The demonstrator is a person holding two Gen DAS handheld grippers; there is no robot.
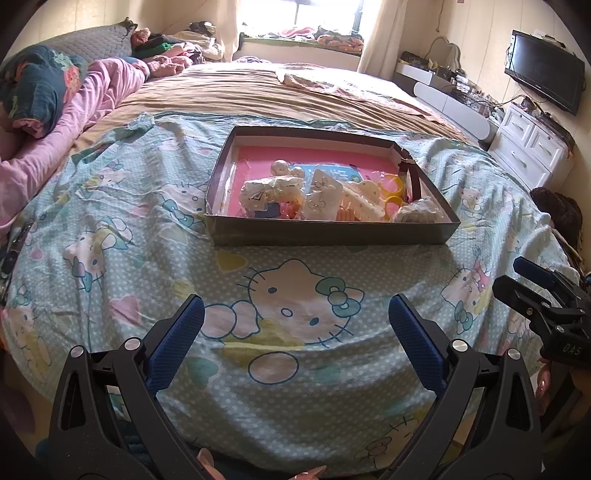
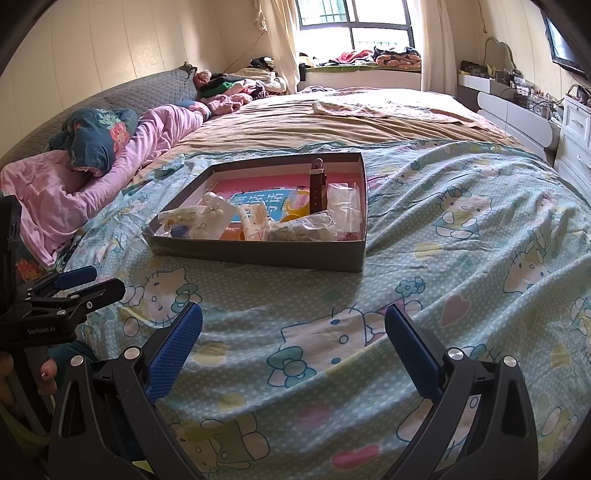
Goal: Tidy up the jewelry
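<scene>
A shallow dark cardboard box (image 1: 332,232) with a pink floor sits on the Hello Kitty blanket (image 1: 288,314). It holds bagged jewelry and hair items: white pieces (image 1: 266,192), earring cards (image 1: 321,195), yellow rings (image 1: 393,184), a brown strap (image 2: 318,184). The box also shows in the right wrist view (image 2: 258,254). My left gripper (image 1: 295,325) is open and empty, short of the box. My right gripper (image 2: 293,328) is open and empty, also short of the box. Each gripper shows in the other's view: the right one at the right edge (image 1: 546,295), the left one at the left edge (image 2: 74,288).
A pink quilt (image 1: 92,96) and a dark floral pillow (image 1: 33,88) lie at the bed's left. A tan sheet (image 1: 277,96) covers the far bed. White drawers (image 1: 532,147) and a wall TV (image 1: 543,70) stand at the right. Clothes pile by the window (image 2: 354,22).
</scene>
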